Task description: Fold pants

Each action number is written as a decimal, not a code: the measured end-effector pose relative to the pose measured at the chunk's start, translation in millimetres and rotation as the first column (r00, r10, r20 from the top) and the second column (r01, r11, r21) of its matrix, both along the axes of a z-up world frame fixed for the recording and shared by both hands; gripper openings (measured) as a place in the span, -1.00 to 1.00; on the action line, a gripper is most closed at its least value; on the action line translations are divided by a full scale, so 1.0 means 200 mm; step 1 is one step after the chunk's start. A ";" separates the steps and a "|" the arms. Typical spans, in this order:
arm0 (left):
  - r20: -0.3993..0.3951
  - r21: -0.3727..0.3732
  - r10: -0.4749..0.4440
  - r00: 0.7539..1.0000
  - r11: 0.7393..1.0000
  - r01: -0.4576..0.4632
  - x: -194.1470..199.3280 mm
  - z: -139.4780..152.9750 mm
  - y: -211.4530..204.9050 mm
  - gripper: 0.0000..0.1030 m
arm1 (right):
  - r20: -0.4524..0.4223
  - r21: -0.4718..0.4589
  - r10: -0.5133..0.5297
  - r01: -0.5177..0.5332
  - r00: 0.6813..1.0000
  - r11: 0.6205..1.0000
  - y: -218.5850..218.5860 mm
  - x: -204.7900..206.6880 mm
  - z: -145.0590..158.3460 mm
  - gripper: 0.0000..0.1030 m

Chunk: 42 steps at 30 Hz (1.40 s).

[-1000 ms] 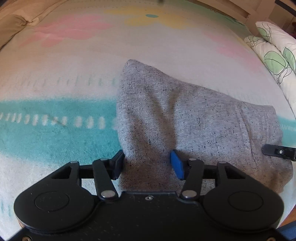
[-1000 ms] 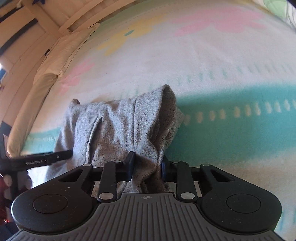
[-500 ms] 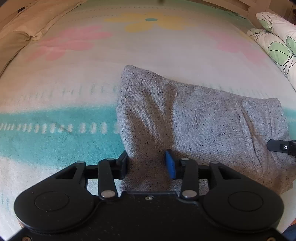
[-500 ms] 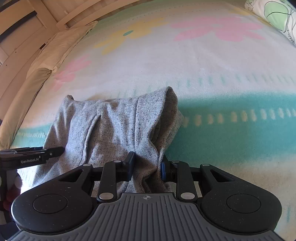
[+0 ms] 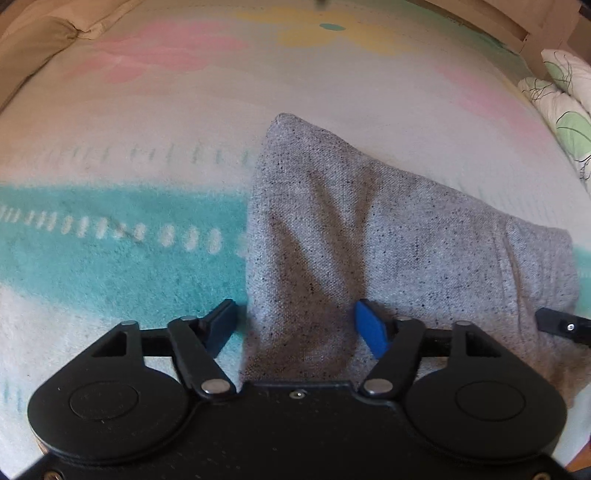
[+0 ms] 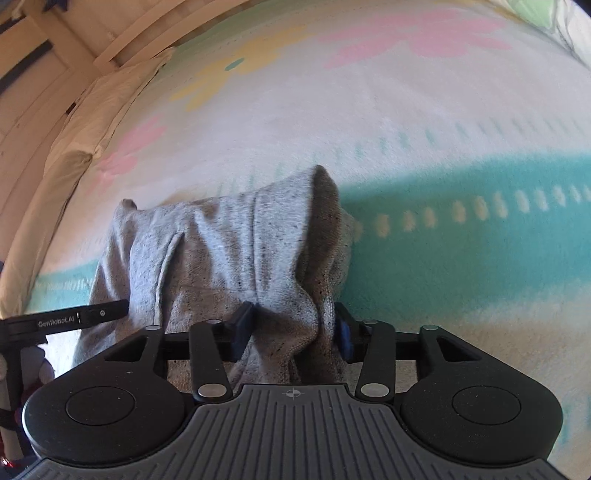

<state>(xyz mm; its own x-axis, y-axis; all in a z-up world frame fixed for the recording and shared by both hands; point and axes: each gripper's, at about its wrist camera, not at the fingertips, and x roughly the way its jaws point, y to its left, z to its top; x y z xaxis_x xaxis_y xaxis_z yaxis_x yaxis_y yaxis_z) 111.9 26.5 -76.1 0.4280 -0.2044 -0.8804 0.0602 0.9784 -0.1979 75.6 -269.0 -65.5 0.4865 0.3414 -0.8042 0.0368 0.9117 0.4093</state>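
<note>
one grey pants (image 5: 388, 236), two tongs (image 5: 295, 321) (image 6: 293, 325) just opening.

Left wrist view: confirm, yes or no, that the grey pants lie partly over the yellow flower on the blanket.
No: the grey pants lie well short of the yellow flower, with pale blanket between.

The jaws of the right gripper (image 6: 291, 328) have just been opening: half a second ago they pinch the hem of the grey pants (image 6: 236, 251) tightly, now they stand wider. The bunched hem is still between them, but looser and more spread. The jaws of the left gripper (image 5: 295, 326) have also been opening a little. Its left finger (image 5: 221, 325) now stands just apart from the edge of the folded fabric, and the blue pad (image 5: 371, 326) still touches the cloth.
</note>
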 end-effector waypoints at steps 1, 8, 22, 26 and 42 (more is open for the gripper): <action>0.001 -0.018 -0.020 1.000 1.000 0.020 0.00 0.01 0.00 0.01 | -0.009 0.030 -0.015 0.015 1.000 0.999 -0.02 0.00 -0.01 -0.12; 0.070 0.012 -0.020 0.997 1.000 0.019 -0.06 0.11 -0.01 -0.68 | 0.091 -0.025 0.065 -0.063 0.994 0.998 0.06 -0.06 0.16 -0.58; 0.298 -0.035 0.065 0.952 0.998 -0.057 0.22 0.55 0.12 -0.69 | 0.309 -0.072 0.093 -0.074 0.947 0.995 0.21 0.36 0.60 -0.60; 0.252 0.028 0.099 0.962 0.994 -0.110 0.46 0.40 0.13 -0.35 | 0.278 -0.129 0.047 -0.011 0.959 0.992 0.24 0.58 0.47 -0.40; 0.322 0.152 0.160 0.933 0.964 -0.217 0.20 0.62 0.01 -0.03 | 0.353 -0.291 0.051 0.058 0.934 0.955 0.35 0.33 0.63 -0.40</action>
